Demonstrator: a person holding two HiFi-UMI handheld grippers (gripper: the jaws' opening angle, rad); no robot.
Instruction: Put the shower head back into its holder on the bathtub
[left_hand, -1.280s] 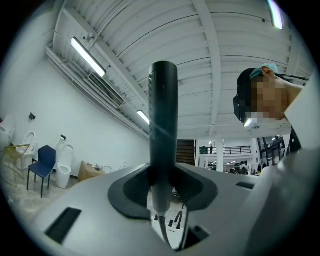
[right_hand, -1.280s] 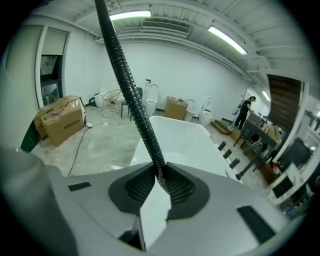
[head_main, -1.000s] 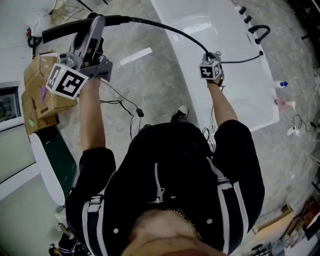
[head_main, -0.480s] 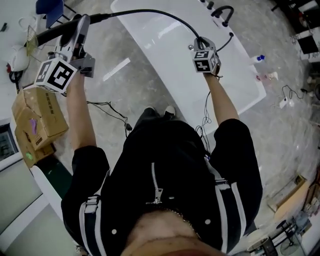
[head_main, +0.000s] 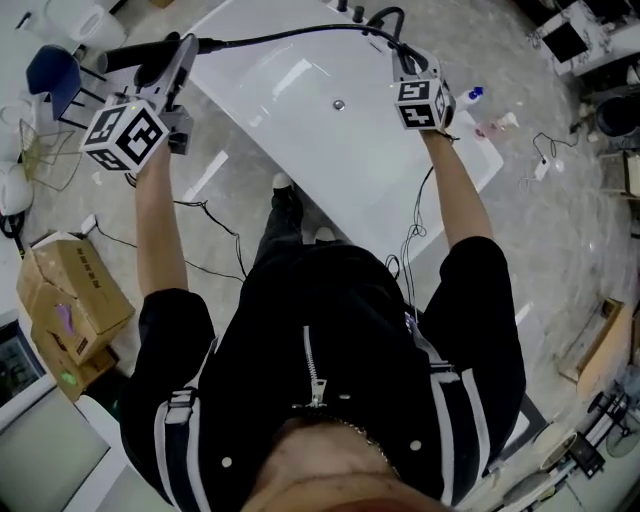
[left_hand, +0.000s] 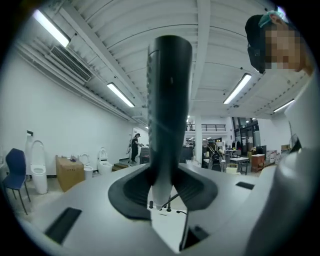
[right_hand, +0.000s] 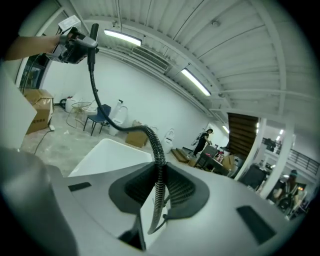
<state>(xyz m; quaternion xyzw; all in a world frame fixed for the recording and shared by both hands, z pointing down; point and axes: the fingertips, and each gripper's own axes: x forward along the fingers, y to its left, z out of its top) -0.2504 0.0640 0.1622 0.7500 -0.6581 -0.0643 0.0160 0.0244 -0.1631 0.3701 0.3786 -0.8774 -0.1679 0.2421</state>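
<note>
My left gripper (head_main: 180, 56) is shut on the black shower head (head_main: 128, 56), whose handle sticks out to the left. In the left gripper view the handle (left_hand: 168, 110) stands upright between the pads of that gripper (left_hand: 165, 192). The black ribbed hose (head_main: 290, 33) arcs over the white bathtub (head_main: 330, 150) to my right gripper (head_main: 402, 58), which is shut on it. The hose (right_hand: 159, 185) passes between the pads of that right gripper (right_hand: 161, 192). The dark tap fittings (head_main: 388, 16) sit at the tub's far end, just beyond the right gripper.
Cardboard boxes (head_main: 70, 295) lie on the floor at the left, a blue chair (head_main: 50, 72) and white toilets stand beyond them. Cables (head_main: 215, 240) trail over the floor. A small bottle (head_main: 474, 95) rests near the tub's right corner. My feet (head_main: 285, 190) are beside the tub.
Both grippers have swung along with the shower head and hose. The tub now lies between my hands, and the right gripper has risen close to the tap fittings.
</note>
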